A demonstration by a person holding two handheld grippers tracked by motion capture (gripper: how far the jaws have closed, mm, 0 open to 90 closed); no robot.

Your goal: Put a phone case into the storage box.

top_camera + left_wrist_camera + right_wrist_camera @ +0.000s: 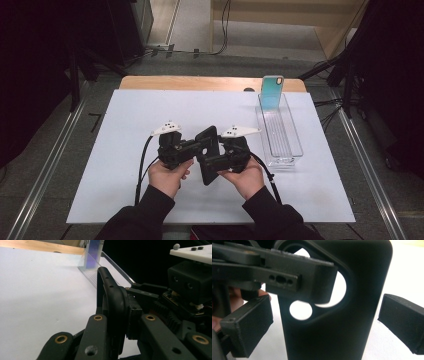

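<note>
The black phone case is held just above the white table sheet, a little toward six o'clock of its centre, between the person's two hands. In the high view its long axis runs from about twelve to six o'clock, tipped slightly so that the top end leans toward one o'clock.

The left gripper comes in from nine o'clock and pinches the case near its upper end; in the left gripper view its jaws sit pressed together on the case's rounded edge. In the right gripper view one of its pads crosses the camera cut-out.

The right gripper faces it from three o'clock. Its jaws stand spread to either side of the case's broad back, with white sheet visible between each pad and the case, so it is not gripping. Judged from this, the case lies dead ahead of the right gripper, and that gripper is the one placed to take it.

At about one o'clock, well apart, a clear tray lies lengthwise, with a teal phone case standing upright at its far end.
</note>
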